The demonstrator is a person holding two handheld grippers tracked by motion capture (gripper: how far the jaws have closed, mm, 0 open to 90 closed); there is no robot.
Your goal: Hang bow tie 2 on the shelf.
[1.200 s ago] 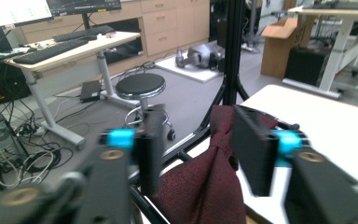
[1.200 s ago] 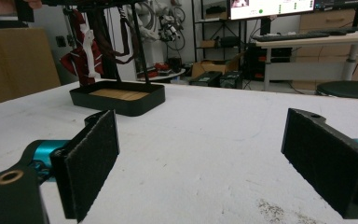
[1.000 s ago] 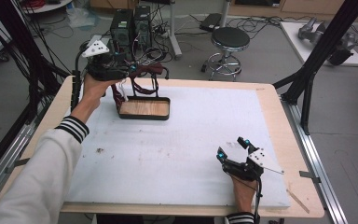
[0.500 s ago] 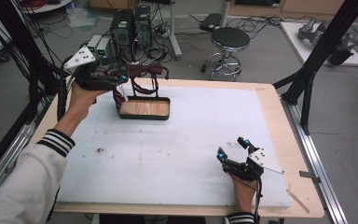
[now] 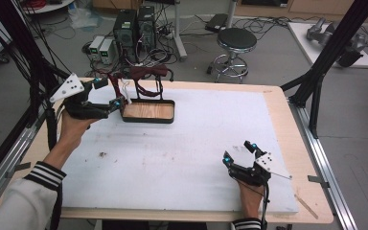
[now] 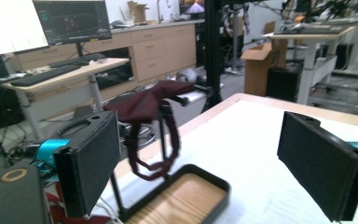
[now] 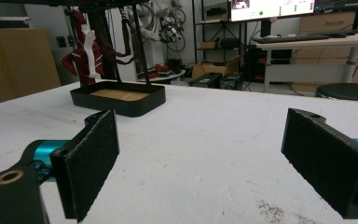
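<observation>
A black tray with a wooden floor [image 5: 148,120] stands at the back left of the white mat, and a thin black rack rises from it. Dark red bands [image 5: 146,73] hang over the rack. In the left gripper view, one band [image 6: 144,102] drapes across the top bar above the tray [image 6: 214,186]. My left gripper [image 5: 109,93] hovers just left of the tray and points at it. Its jaws have just been opening and it is open [image 6: 200,140], with nothing between the pads. My right gripper [image 5: 239,152] rests at the front right, open [image 7: 200,144] and empty, facing the distant tray [image 7: 121,105].
The white mat [image 5: 196,158] covers most of the wooden table. A small dark speck [image 5: 100,154] lies on the mat at the left. Black frame posts [image 5: 326,62] stand past the right edge. Behind the table are a stool [image 5: 237,40] and computer cases [image 5: 134,26].
My left gripper has drawn back from the top of the rack, moving left, lower and nearer to the person. The right gripper has stayed in place.
</observation>
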